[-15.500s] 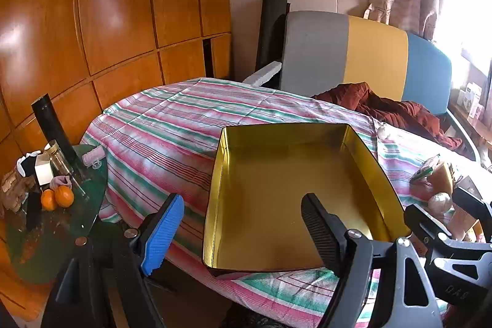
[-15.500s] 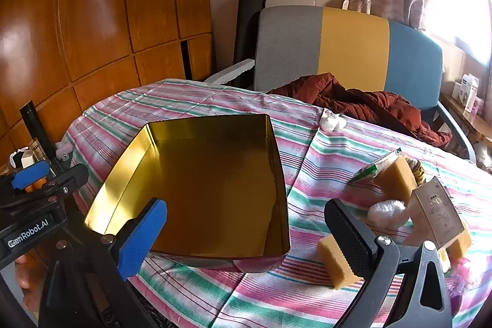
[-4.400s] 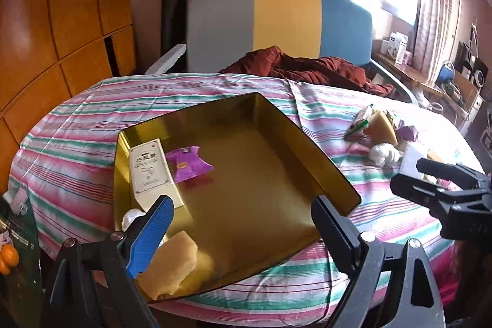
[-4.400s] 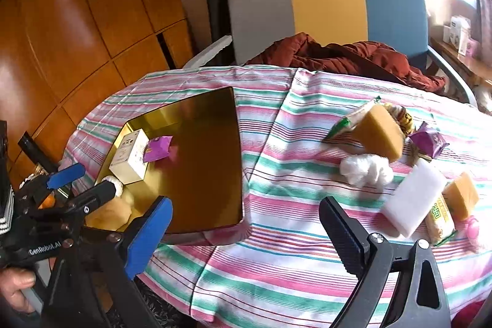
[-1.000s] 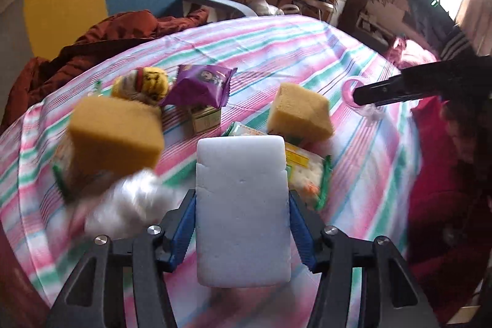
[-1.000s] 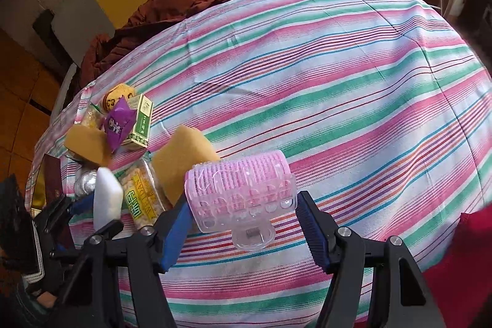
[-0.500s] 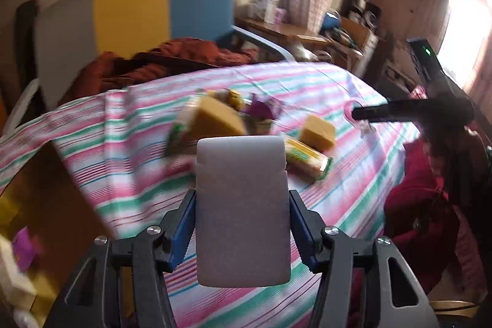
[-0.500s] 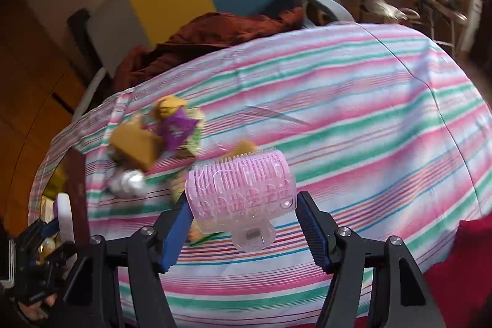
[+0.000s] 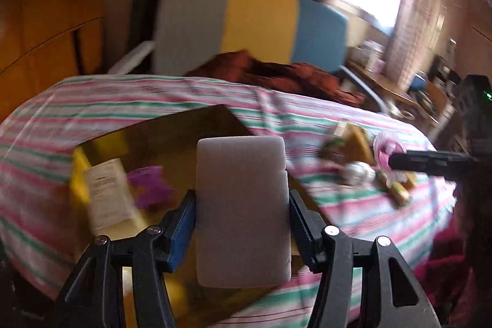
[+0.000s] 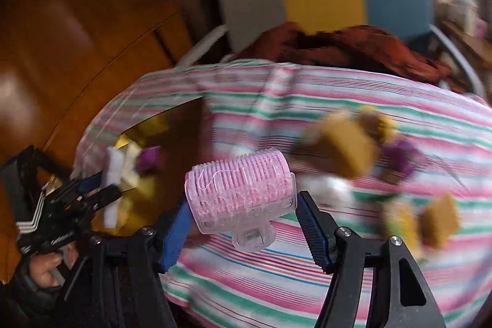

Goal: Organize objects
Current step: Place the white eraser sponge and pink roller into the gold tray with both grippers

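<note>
My left gripper [image 9: 243,223] is shut on a white rectangular sponge [image 9: 243,205], held upright over the gold tin tray [image 9: 172,125] on the striped tablecloth. Inside the tray lie a white box [image 9: 107,199] and a purple packet [image 9: 149,186]. My right gripper [image 10: 243,217] is shut on a pink hair roller [image 10: 241,189] above the cloth, right of the tray [image 10: 147,125]. The right wrist view also shows the left gripper [image 10: 104,186] with the sponge edge-on [image 10: 112,174] over the tray. Both pictures are blurred.
Yellow sponges [image 10: 347,146], a purple packet [image 10: 399,159], a white wad [image 10: 326,189] and snack packs lie on the cloth's right side. A grey, yellow and blue chair [image 9: 252,23] with a rust cloth [image 9: 276,76] stands behind the table. Wooden panels fill the left.
Both grippers swung left across the table with their loads. The left gripper with the sponge now hangs over the gold tray; the right one with the roller has drawn closer to it.
</note>
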Tool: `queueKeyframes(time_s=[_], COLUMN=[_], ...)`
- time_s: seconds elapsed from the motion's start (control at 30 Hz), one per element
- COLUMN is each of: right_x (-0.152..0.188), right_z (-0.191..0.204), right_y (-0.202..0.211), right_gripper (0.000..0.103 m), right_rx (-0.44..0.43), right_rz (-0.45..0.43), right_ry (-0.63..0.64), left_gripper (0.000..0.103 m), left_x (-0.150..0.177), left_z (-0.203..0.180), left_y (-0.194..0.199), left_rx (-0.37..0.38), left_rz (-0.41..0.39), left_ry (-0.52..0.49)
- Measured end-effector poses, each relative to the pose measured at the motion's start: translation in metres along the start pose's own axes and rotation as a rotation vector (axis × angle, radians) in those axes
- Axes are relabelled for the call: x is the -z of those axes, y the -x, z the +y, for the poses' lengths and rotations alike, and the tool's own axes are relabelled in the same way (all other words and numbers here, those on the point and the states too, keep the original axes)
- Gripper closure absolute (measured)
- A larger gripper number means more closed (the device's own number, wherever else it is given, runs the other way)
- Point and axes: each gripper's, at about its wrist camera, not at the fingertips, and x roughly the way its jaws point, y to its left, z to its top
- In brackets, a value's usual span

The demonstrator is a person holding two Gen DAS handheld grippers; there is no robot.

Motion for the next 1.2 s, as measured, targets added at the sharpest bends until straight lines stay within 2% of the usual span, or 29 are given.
queueKeyframes(time_s=[0.17, 0.33, 0.47, 0.57, 0.7, 0.9, 1.2], right_x=[-0.013, -0.016, -0.018, -0.018, -0.013, -0.002, 0.017], right_z=[0.053, 0.09, 0.101, 0.105, 0.114, 0.119, 0.119], right_y=[-0.05, -0.076, -0.084, -0.09, -0.094, -0.096, -0.088], right_gripper=[0.036, 0.036, 0.036, 0.034, 0.022, 0.021, 0.017], right_rx=[-0.058, -0.075, -0.069, -0.057, -0.05, -0.058, -0.02], right_rz=[0.068, 0.096, 0.102, 0.099, 0.1, 0.107, 0.08], right_ry=[0.086, 0.157, 0.175, 0.167, 0.175, 0.164, 0.158], left_gripper=[0.045, 0.045, 0.044, 0.038, 0.033, 0.032, 0.032], left_x=[0.002, 0.009, 0.016, 0.021, 0.024, 0.029, 0.035], left_z=[0.034, 0.054, 0.058, 0.058, 0.055, 0.052, 0.046], left_y=[0.004, 0.009, 0.012, 0.016, 0.02, 0.025, 0.024], left_rx=[-0.085, -0.122, -0.162, -0.19, -0.202, -0.229, -0.23], left_rz=[-0.014, -0.02, -0.017, -0.022, -0.022, -0.021, 0.002], left_ry=[0.068, 0.113, 0.137, 0.159, 0.163, 0.16, 0.16])
